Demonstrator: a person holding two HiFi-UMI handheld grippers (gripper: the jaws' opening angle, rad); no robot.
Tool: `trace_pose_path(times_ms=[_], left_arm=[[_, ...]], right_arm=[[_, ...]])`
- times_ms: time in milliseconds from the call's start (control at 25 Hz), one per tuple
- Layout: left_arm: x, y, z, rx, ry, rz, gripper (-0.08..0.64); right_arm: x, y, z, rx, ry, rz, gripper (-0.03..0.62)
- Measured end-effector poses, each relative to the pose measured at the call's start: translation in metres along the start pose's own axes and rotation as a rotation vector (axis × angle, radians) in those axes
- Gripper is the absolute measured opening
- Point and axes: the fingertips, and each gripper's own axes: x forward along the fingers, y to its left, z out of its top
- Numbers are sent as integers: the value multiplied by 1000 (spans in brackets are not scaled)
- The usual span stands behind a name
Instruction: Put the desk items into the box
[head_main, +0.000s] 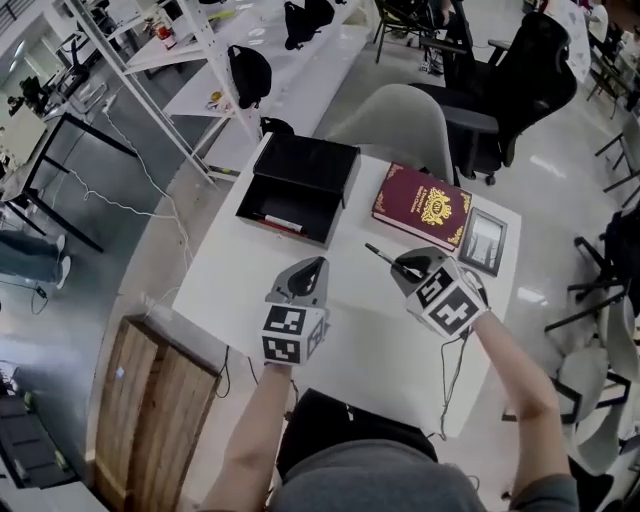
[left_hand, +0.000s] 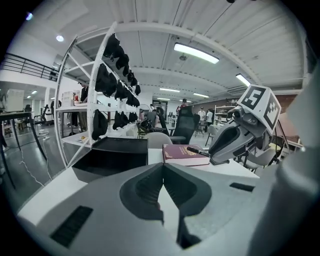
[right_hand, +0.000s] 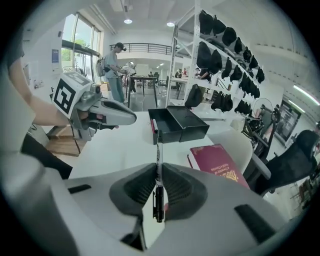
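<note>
Nearest, two bare forearms (head_main: 255, 440) rising from the bottom edge, each behind a grey claw topped with a cube of square markers. Both claws held above a white counter (head_main: 350, 345), on the near side of an open black box (head_main: 300, 165).

Left claw (head_main: 316, 264) straight in front of the box, tips pointing toward it, jaws pressed together with nothing between them.

Right claw (head_main: 405, 266) to the near right of the box, pinching a slim black pen (head_main: 380, 254). Pen clamped between the pads and lifted off the counter, its long end sticking out past the tips toward the box.

Inside the box, a red-and-white marker (head_main: 283, 223) lying along the near wall.

Just right of the box, flat on the counter, a maroon book (head_main: 422, 205) with a gold emblem on its cover. Farther right of the box, just beside the book, a small dark-framed picture (head_main: 483, 240), also lying flat.

Behind the box, past the counter's far edge, a pale grey chair (head_main: 395, 120). Left of the box and nearer, down off the counter, a wooden panel (head_main: 150, 400).
</note>
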Motion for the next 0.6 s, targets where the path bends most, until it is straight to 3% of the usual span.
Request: trace_pose_path(times_ms=[280,600], left_arm=[[-18,44,1,-11,-11,55,6],[-18,83,-1,-22,-10,23,6]], right_arm=[[30,12,43,-51,-3,24,48],[65,18,79,-18,18,35,48]])
